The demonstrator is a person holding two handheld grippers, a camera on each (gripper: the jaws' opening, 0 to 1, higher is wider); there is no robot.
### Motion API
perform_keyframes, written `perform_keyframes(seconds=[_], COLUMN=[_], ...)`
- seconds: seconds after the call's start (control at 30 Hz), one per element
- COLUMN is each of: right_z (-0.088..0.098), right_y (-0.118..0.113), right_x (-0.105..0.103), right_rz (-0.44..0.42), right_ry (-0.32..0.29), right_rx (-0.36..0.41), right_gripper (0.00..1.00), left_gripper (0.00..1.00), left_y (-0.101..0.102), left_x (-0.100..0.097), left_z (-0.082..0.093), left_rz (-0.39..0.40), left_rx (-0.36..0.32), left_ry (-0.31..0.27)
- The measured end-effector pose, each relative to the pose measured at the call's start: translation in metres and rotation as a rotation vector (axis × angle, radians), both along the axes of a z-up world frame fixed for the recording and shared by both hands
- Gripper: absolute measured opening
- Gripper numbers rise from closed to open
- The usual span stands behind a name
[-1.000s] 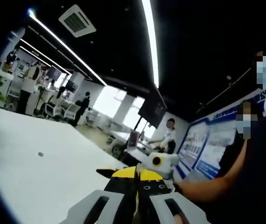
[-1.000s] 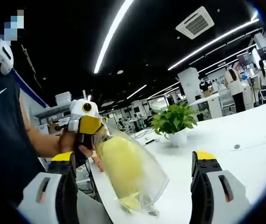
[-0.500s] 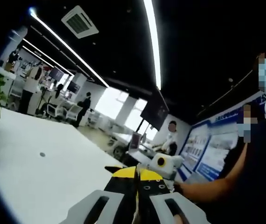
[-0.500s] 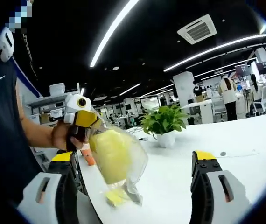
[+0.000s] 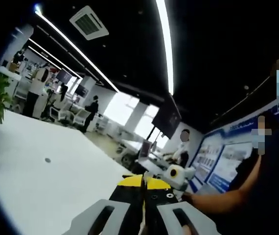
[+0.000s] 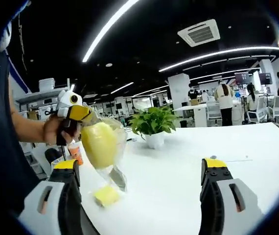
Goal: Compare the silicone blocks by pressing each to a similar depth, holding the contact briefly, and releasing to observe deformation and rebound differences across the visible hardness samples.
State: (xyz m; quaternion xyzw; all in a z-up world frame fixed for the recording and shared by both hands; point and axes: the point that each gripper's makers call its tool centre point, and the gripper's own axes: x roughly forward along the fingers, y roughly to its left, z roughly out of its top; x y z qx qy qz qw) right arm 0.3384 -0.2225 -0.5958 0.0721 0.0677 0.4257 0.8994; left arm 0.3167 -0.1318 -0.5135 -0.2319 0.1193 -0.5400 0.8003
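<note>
Yellow silicone block (image 6: 99,144) inside clear bag (image 6: 111,152), pinched by left gripper (image 6: 79,114) fingers; right gripper (image 6: 140,196) fingers spread.

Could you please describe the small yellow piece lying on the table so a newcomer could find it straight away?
In the right gripper view, start at the white table and go to its near left edge, below the clear bag hanging from the left gripper. The small yellow block lies flat there, loose on the tabletop, unlike the bigger yellow block inside the bag.
</note>
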Motion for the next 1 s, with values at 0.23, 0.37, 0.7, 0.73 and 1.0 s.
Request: perform_keyframes(seconds=[0.23, 0.37, 0.7, 0.73, 1.0], right_z=[-0.016, -0.022, -0.034, -0.035, -0.043], right_y=[-0.019, -0.030, -0.045, -0.046, -0.054], right_x=[-0.004, -0.006, -0.014, -0.014, -0.015], right_rz=[-0.064, -0.112, -0.163, -0.168, -0.191], right_ry=[0.012, 0.025, 0.051, 0.050, 0.058], right_rx=[-0.029, -0.024, -0.019, -0.024, -0.033], right_gripper=[0.97, 0.97, 0.97, 0.97, 0.97], left_gripper=[0.00, 0.00, 0.00, 0.00, 0.00], left_y=[0.002, 0.001, -0.012, -0.014, -0.023], left_x=[0.001, 0.001, -0.002, -0.003, 0.002], left_z=[-0.002, -0.005, -0.027, -0.030, -0.062], left_rz=[0.005, 0.011, -0.016, -0.021, -0.041], left_rx=[-0.004, -0.020, -0.014, -0.012, -0.002], left_ry=[-0.001, 0.009, 0.047, 0.050, 0.102])
